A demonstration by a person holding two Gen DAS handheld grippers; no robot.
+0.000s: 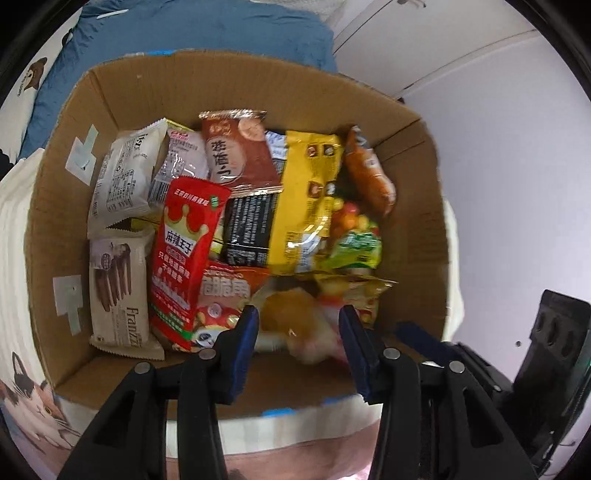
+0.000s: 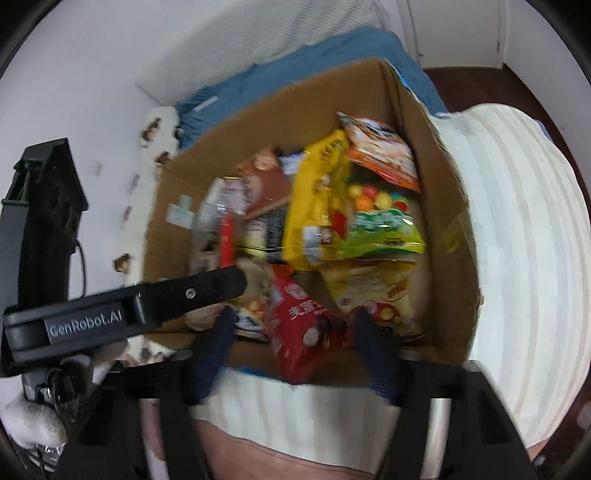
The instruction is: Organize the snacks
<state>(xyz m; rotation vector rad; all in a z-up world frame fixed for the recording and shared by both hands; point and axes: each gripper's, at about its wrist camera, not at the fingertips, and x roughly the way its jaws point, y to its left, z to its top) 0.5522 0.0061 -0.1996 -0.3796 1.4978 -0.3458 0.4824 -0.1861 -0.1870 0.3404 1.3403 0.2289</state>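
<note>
A cardboard box (image 1: 122,88) holds several snack packets: a red crown packet (image 1: 181,254), a yellow bag (image 1: 306,206), a brown packet (image 1: 236,151), a beige Franzzi packet (image 1: 118,291). My left gripper (image 1: 298,325) is open above the box's near edge, with a blurred orange-yellow packet (image 1: 295,321) between its fingers, not clamped. My right gripper (image 2: 293,334) is open over the box (image 2: 443,206); a blurred red packet (image 2: 306,328) lies between its fingers, seemingly loose. The left gripper's body (image 2: 147,299) reaches into the box in the right wrist view.
The box sits on white striped bedding (image 2: 517,258) beside a blue blanket (image 1: 207,29). A cat-print sheet (image 1: 33,402) lies at the lower left. A white wall (image 1: 517,184) is to the right. A green candy bag (image 2: 384,225) lies in the box.
</note>
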